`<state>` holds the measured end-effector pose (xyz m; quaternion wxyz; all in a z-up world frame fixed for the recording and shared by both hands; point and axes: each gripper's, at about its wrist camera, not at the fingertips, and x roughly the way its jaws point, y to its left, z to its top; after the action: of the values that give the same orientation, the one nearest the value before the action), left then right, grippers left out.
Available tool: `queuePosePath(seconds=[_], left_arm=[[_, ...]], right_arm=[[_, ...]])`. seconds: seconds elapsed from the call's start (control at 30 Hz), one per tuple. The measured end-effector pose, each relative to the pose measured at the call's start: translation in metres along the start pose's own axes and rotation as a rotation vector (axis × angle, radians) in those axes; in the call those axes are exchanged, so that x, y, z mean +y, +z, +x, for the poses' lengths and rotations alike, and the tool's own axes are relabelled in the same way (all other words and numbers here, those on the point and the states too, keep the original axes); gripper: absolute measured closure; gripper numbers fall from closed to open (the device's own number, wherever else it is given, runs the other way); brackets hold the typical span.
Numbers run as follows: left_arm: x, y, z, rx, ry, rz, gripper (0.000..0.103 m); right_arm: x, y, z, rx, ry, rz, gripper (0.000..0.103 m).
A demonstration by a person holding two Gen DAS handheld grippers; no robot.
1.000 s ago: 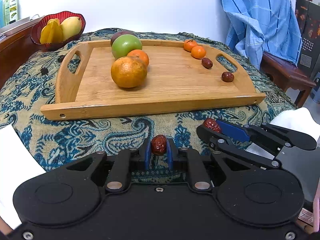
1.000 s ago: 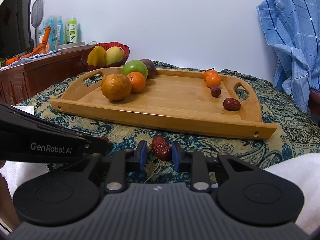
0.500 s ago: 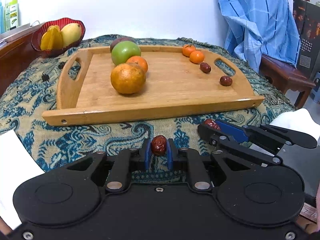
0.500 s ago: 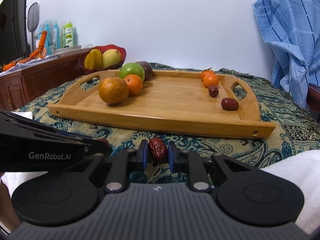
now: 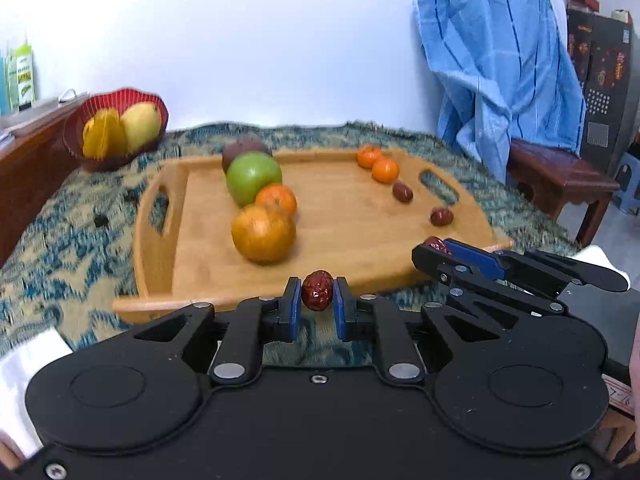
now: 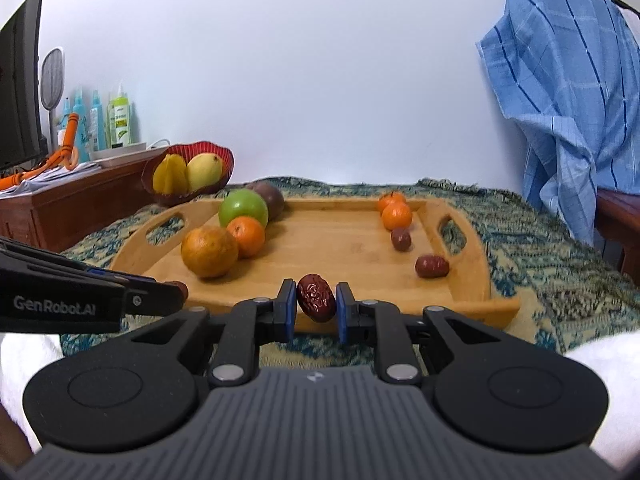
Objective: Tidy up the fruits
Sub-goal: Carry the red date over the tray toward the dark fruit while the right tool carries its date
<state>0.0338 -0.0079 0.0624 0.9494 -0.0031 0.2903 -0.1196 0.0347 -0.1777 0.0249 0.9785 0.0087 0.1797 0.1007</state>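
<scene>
My left gripper [image 5: 316,300] is shut on a wrinkled red date [image 5: 317,290] and holds it at the near edge of the wooden tray [image 5: 360,216]. My right gripper [image 6: 316,306] is shut on another red date [image 6: 316,297], also at the tray's near edge [image 6: 360,300]. On the tray a large orange [image 6: 209,251], a small orange [image 6: 247,236], a green apple [image 6: 243,209] and a dark fruit [image 6: 269,199] line up at the left. Two small tangerines [image 6: 396,212] and two dates [image 6: 431,266] line up at the right.
The tray lies on a blue patterned cloth [image 6: 540,240]. A red bowl [image 6: 188,176] with yellow fruit stands at the back left beside a wooden cabinet [image 6: 80,200] with bottles. A blue checked cloth [image 6: 568,92] hangs over a wooden bench [image 5: 560,172] at the right.
Both grippers have risen and moved forward toward the tray with their dates still held; the tray now sits closer and lower in both views.
</scene>
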Motion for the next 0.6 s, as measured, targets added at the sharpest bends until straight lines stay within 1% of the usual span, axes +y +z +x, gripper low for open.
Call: queuePosePath(seconds=[0.13,0.33,0.6], left_arm=[[0.013,0.017,0.001,-0.029,-0.002,-0.013,0.087],[0.033,0.042,0.015,-0.058,0.02,-0.013,0.087],[0.064,0.067,0.056,-0.057,0.055,-0.065,0.087]], right_arm=[[-0.003,0.015,0.009,-0.014,-0.007,0.009,0.079],[-0.01,0.037,0.031,-0.028,-0.018,0.03,0.079],[-0.019,0.063,0.07,-0.038,-0.042,0.031,0.078]])
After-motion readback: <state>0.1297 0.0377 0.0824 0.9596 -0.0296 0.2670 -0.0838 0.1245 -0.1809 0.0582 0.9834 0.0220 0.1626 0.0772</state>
